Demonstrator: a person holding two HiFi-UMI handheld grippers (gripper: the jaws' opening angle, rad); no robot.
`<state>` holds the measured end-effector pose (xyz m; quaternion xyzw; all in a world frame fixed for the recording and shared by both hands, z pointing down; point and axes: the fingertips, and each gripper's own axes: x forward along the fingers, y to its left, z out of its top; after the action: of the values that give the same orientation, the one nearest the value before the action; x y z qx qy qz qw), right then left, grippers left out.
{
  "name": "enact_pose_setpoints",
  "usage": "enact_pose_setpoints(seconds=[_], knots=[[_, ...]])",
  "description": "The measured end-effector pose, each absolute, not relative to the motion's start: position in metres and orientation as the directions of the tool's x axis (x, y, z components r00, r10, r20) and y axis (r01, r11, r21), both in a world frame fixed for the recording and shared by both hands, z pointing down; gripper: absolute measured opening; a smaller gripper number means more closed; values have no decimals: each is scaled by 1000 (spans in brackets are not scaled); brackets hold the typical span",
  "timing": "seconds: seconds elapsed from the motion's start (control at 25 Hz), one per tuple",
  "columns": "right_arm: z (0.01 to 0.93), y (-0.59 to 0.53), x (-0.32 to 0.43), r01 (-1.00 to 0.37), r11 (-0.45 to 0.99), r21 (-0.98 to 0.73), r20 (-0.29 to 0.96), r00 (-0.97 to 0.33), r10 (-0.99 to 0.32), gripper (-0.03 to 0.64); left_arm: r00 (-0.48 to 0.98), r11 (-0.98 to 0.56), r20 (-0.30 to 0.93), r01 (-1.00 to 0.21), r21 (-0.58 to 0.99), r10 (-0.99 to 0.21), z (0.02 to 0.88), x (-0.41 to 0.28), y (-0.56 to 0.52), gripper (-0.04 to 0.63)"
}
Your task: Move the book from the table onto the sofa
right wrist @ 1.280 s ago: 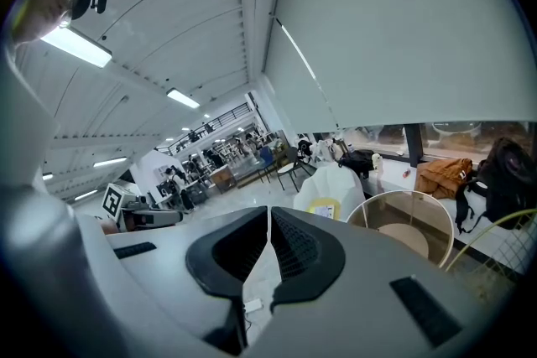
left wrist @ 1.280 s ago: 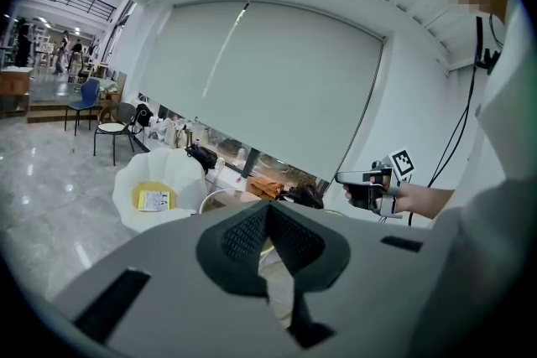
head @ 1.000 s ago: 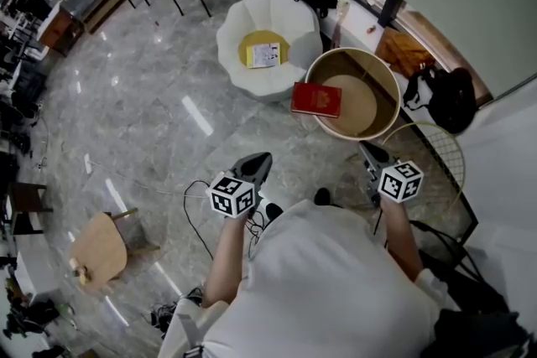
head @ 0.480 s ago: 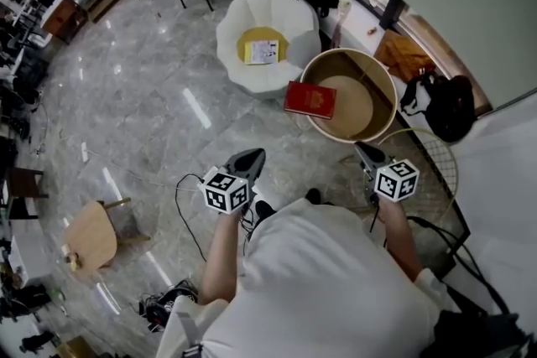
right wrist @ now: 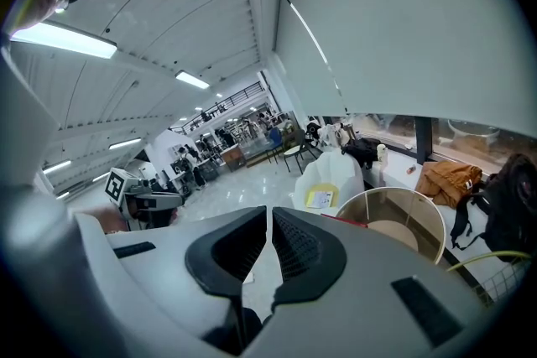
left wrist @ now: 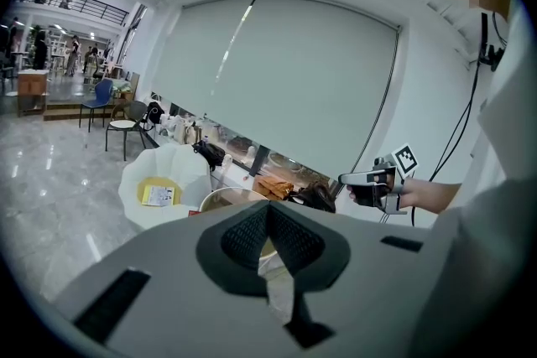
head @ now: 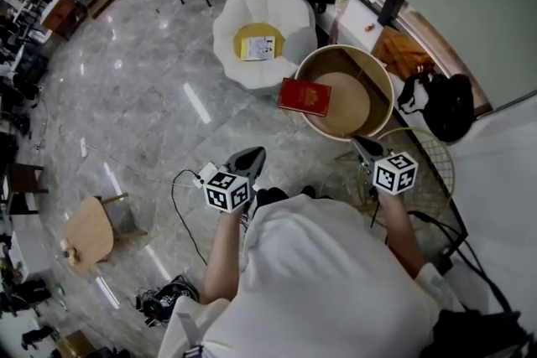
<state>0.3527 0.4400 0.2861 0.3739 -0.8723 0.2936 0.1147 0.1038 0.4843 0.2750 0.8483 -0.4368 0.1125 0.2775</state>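
- The left gripper (left wrist: pixel 268 214) fills the near part, its jaws pressed together with nothing between them.
- Beyond it stand a white sofa (left wrist: pixel 168 172) with a yellow cushion (left wrist: pixel 156 192) and a round table (left wrist: pixel 223 197).
- At the right, a hand (left wrist: pixel 401 192) holds the right gripper (left wrist: pixel 354 178).

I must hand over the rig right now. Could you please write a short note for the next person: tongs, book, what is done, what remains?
Left tongs: shut, empty.
Right tongs: shut, empty.
Both held short of the round table, touching nothing.
Red book: lies across the table's rim, on the side facing the white sofa.
Done: nothing yet; book not grasped.
Left to do: open tongs, grip the book, lift it, set it on the sofa seat, where a yellow cushion and a paper already lie.
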Motion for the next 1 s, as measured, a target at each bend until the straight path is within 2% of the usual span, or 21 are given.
enact_pose_setpoints(seconds=[0.4, 1.0], knots=[[300, 422, 347, -732, 517, -445, 433, -681, -591, 43, 612, -486, 443, -791, 373, -655, 283, 103, 456, 2], [307, 335, 317, -794, 420, -439, 470, -602, -646, 43, 683, -569, 449, -729, 379, -576, 295, 68, 345, 2]])
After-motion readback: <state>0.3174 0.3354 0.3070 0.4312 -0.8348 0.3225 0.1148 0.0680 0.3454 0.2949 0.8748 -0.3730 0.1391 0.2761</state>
